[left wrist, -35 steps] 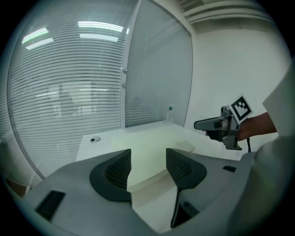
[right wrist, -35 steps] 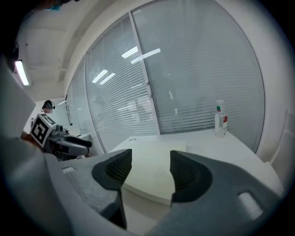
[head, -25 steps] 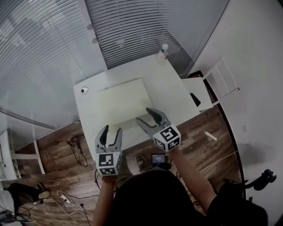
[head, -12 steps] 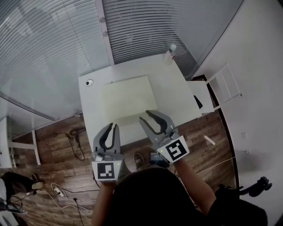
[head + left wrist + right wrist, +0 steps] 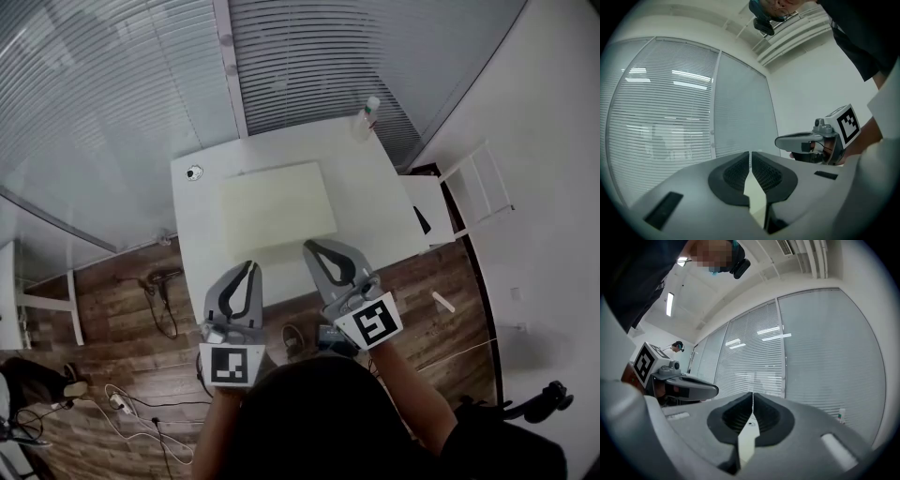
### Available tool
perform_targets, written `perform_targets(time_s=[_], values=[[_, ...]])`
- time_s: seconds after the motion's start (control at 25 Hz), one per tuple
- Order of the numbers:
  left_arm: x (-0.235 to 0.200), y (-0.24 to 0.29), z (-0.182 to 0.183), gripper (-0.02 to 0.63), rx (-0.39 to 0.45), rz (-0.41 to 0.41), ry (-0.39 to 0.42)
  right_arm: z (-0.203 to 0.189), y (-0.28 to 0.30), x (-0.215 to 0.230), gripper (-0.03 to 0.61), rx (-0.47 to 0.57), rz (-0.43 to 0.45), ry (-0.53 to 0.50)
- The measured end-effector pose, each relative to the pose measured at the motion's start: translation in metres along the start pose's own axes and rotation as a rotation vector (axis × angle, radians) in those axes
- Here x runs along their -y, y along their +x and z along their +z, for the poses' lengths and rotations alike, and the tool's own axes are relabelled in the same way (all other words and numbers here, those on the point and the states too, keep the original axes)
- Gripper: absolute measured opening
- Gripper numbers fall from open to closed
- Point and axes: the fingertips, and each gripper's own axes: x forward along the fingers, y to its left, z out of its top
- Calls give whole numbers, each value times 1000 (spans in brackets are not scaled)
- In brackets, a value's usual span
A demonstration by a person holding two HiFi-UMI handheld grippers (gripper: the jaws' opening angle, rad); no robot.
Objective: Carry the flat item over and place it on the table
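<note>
Left gripper (image 5: 247, 268) and right gripper (image 5: 315, 247) have just closed, jaws together on nothing; board (image 5: 277, 204) lies flat on table (image 5: 375, 183).

table (image 5: 380, 202) 1 | flat board (image 5: 277, 204) 1 | bottle (image 5: 367, 116) 1 | claws 2: left claw (image 5: 250, 266), right claw (image 5: 313, 246)

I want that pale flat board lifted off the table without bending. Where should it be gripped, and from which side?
Probably the near long edge of the board, one gripper toward each corner, coming in level from the person's side. It lies flat and thin on the table, that edge nearest. The left gripper and right gripper are shut, so open them first.
</note>
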Motion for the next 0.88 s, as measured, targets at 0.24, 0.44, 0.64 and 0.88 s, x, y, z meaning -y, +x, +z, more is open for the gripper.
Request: perform_targets(time_s=[0.24,0.44,0.64,0.88], values=[[2,0,-7,15,-22,9,3,-6,-1,2,0,-27,-7,-8],[1,1,-10,15,-31,16,-6,-8,-1,6,0,-39,-17,-13],[3,2,-16,15,-51,17,-12,-9,-2,8,0,-43,-19,-11],[-1,4,-25,15,-66,20,-39,-15,1,9,0,-66,-23,-10]])
